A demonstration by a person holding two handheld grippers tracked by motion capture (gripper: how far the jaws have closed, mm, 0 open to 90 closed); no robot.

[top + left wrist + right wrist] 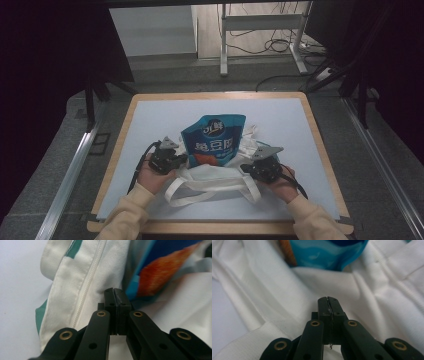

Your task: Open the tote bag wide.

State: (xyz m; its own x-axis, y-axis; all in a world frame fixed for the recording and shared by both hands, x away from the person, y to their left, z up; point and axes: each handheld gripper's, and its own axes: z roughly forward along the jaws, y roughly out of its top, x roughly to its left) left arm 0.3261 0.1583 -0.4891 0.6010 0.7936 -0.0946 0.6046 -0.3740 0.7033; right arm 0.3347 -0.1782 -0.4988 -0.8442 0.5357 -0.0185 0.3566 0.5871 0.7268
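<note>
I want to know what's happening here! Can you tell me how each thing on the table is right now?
Snack bag: sealed, puffy, partly tucked into the cloth bag.
White cloth bag: lying crumpled on the table, its mouth around the snack bag, handles loose in front.
Left tool: jaws closed, at the cloth bag's edge.
Right tool: jaws closed, against the cloth bag.

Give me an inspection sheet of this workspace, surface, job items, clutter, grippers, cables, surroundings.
Surface: pale blue mat on a wood-edged table.
Job's things: blue snack pouch partly inside a white tote bag; the bag's straps lie toward the person.
Clutter: nothing seen.
Grippers: left gripper shut, whether on bag fabric cannot be told; right gripper shut, over white cloth, a grip cannot be told.
Cables: one trails from each gripper; more lie on the floor beyond the table.
Surroundings: white frame legs, dark curtains either side.
</note>
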